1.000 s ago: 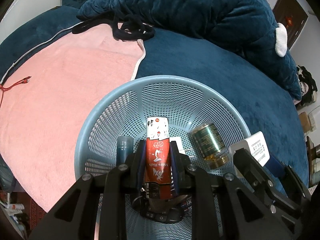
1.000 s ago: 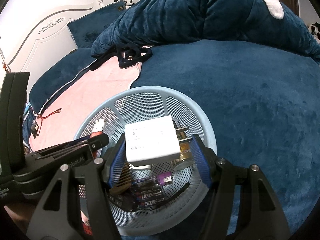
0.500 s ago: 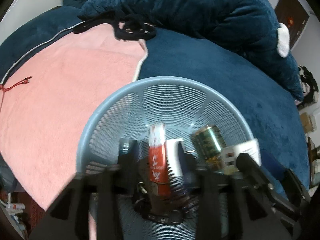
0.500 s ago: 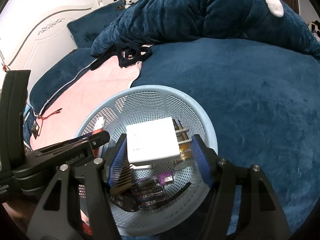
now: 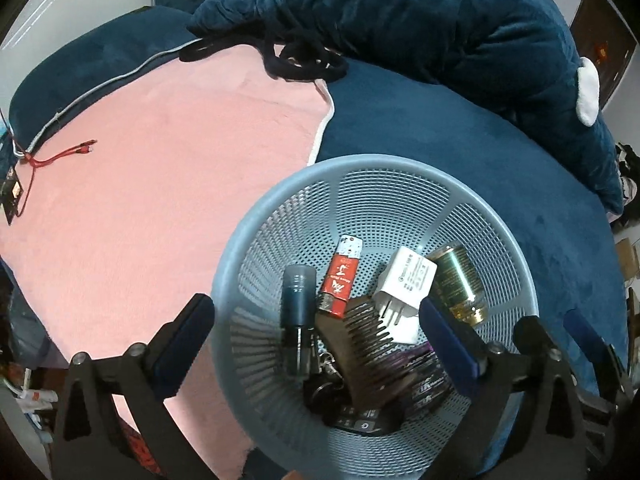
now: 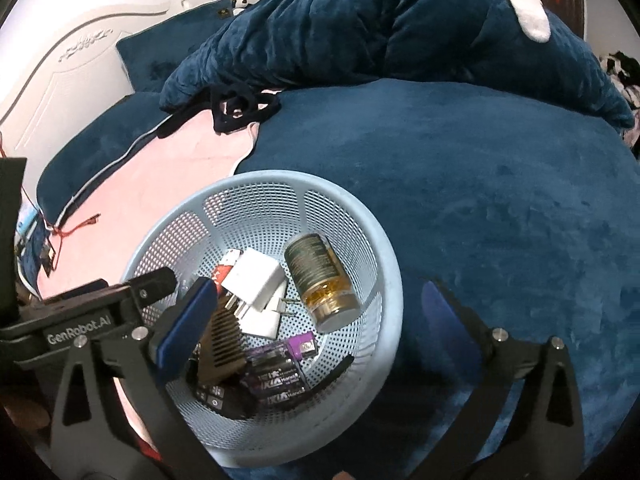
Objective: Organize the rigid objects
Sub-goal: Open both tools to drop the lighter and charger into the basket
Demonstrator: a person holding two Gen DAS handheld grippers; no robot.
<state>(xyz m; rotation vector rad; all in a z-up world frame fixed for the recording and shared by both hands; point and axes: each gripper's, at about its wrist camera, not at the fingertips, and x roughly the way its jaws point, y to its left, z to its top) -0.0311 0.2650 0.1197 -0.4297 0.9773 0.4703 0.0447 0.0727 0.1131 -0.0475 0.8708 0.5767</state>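
- We hold the left gripper tipped steeply down over the light-blue mesh basket; its blue-padded fingers are spreading apart and grip nothing, one finger outside the basket's left rim, the other over its inside.
- We hold the right gripper angled down over the same basket; its jaws are opening too, with nothing clasped; the left finger hangs over the basket's contents, the right one is past the rim, over the bed.
- The basket sits on the bed, straddling the edge where the pink blanket meets the dark-blue plush cover.
- Inside the basket, the red-and-white lighter lies free, leaning on the mesh wall beside a dark cylindrical tube.
- The white plug adapter rests prongs-down on a brown comb, touching the lighter's right side.
- A green-labelled bottle with gold liquid lies on its side just right of the adapter.
- Purple batteries and a black remote lie at the basket's bottom.
- A rumpled dark-blue quilt runs along the bed's far edge; a red cable lies near the blanket's left edge.
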